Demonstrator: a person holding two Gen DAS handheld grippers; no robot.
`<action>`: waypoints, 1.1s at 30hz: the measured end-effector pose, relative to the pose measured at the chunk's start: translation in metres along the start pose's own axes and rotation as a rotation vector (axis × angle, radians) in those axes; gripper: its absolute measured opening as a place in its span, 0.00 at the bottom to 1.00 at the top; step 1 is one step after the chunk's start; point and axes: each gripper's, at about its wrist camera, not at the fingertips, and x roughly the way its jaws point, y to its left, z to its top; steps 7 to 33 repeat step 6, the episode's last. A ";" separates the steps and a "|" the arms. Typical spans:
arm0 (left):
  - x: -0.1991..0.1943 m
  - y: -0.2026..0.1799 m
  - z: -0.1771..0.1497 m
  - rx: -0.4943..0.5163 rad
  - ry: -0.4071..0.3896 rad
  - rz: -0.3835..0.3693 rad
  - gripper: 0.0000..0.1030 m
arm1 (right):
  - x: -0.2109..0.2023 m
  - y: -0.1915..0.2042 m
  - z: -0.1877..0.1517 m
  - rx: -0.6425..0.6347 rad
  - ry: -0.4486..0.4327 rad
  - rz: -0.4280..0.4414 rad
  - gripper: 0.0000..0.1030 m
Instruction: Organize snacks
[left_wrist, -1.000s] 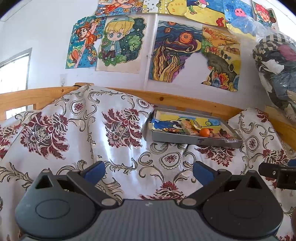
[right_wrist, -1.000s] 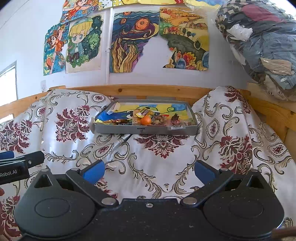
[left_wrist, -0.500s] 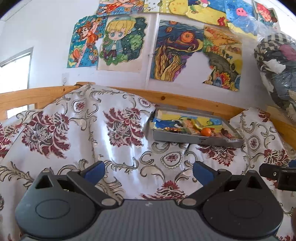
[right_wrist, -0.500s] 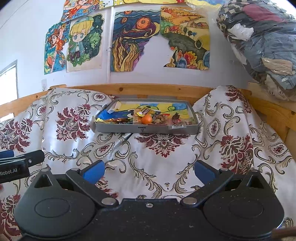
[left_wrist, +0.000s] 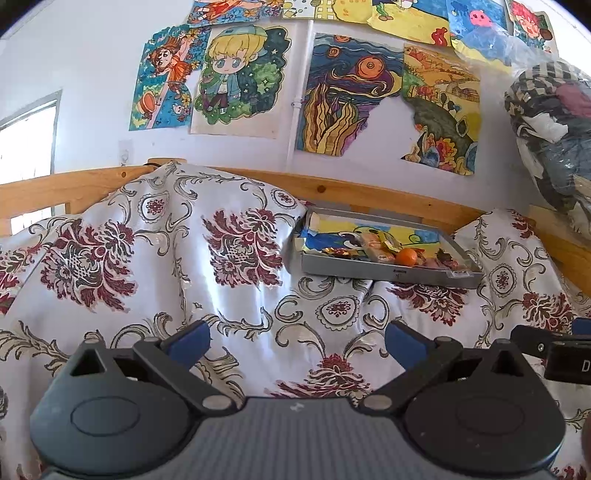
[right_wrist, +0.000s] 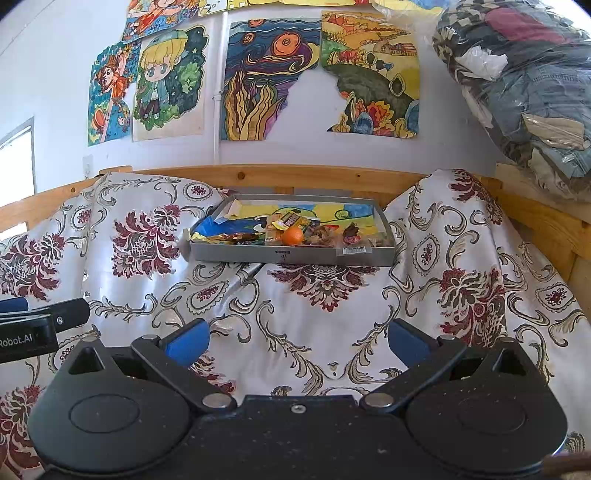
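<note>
You held both the left gripper (left_wrist: 297, 338) and right gripper (right_wrist: 298, 338) released and empty; the snacks (right_wrist: 295, 232) lay in the grey tray (right_wrist: 291, 255) at frame centre. Pressing its rim on that soft cloth (right_wrist: 325, 314) could have tipped it.

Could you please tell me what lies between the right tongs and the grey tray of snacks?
Only the floral cloth: in the right wrist view nothing else sits between the open right tongs and the grey tray.
</note>
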 end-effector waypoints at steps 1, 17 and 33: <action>0.000 0.000 0.000 0.000 -0.001 0.002 1.00 | 0.000 0.000 0.000 0.000 0.000 0.000 0.99; 0.000 0.000 0.000 0.002 0.002 0.009 1.00 | 0.000 0.000 0.000 0.000 0.000 0.000 0.99; 0.000 0.000 0.000 0.002 0.002 0.009 1.00 | 0.000 0.000 0.000 0.000 0.000 0.000 0.99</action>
